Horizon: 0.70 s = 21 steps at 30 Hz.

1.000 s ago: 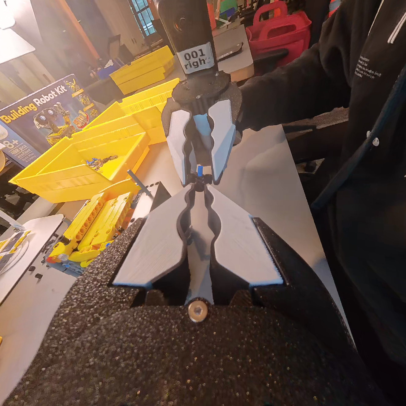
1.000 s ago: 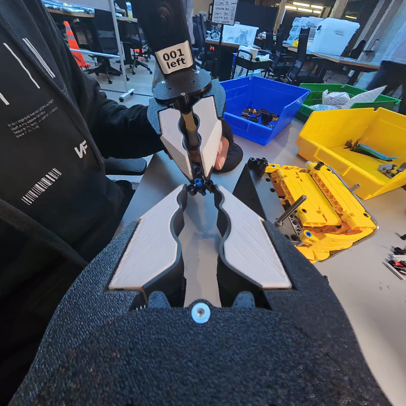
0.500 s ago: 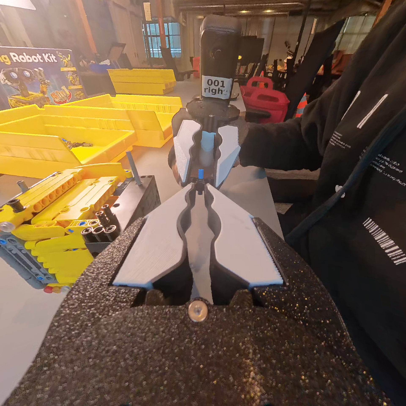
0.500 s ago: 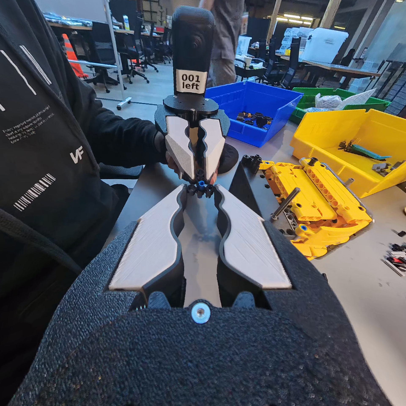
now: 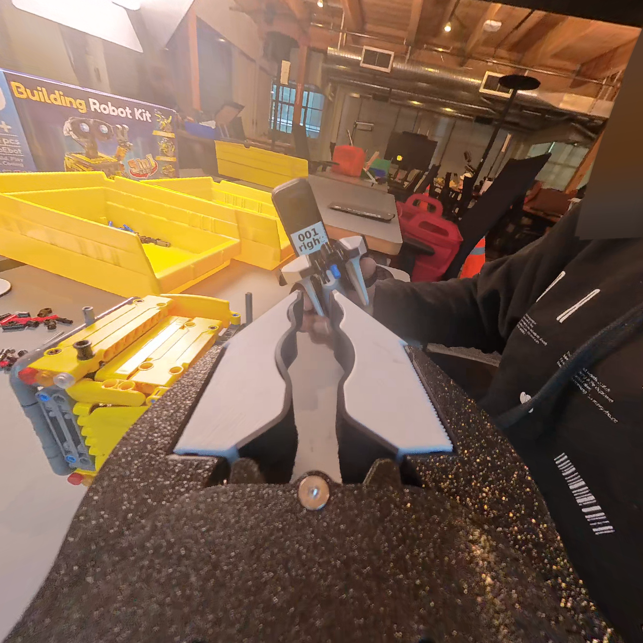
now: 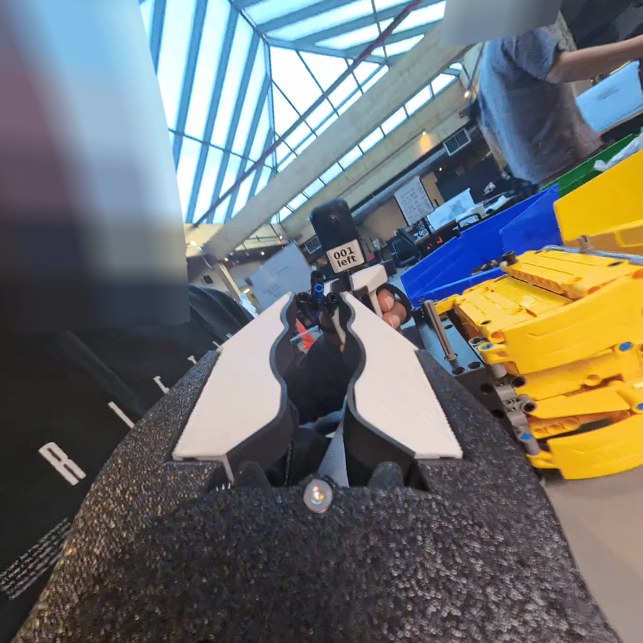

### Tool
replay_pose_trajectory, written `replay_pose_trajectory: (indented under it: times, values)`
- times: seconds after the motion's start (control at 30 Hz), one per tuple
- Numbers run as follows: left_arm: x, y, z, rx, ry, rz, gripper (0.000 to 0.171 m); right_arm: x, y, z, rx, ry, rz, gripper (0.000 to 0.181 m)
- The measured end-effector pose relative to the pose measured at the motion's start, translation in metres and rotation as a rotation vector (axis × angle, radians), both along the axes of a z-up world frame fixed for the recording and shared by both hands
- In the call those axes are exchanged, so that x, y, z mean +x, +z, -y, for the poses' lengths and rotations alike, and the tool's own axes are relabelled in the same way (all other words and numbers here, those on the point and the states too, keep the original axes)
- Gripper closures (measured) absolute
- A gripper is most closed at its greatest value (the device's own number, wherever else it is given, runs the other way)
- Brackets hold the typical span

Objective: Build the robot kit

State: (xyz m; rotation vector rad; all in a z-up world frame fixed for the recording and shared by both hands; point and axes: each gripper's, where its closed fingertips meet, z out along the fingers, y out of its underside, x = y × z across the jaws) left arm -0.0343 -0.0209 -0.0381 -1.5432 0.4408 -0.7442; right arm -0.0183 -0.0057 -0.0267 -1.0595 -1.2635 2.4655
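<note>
1. The black connector cluster with its blue pin [image 6: 315, 300] sits pinched in the tips of your right gripper [image 6: 317, 302], raised above the table [image 5: 28, 522].
2. Your left gripper [image 5: 315, 301] has let go of it: jaws parted, empty, close by.
3. The yellow brick assembly [image 5: 121, 351] lies nearby.

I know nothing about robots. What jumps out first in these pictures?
Two hand-held grippers meet nose to nose mid-frame: the right gripper pinches a small black part with a blue pin, just ahead of the left gripper. Beside them on the grey table sits a chunky yellow brick-built model, with open yellow bins behind it.
</note>
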Motion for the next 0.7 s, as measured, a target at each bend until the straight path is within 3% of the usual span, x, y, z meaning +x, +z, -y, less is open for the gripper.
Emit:
replay_pose_trajectory:
  times: [0.4, 0.7]
  values:
    - [0.0005, 0.0014, 0.0014, -0.002, -0.010, 0.049, 0.160, -0.0003, 0.0027, -0.0048, -0.085, 0.027, -0.013, 0.157]
    - [0.0049, 0.0053, 0.0005, 0.013, -0.016, 0.045, 0.160, -0.0024, -0.0022, -0.0026, -0.051, 0.019, 0.002, 0.157]
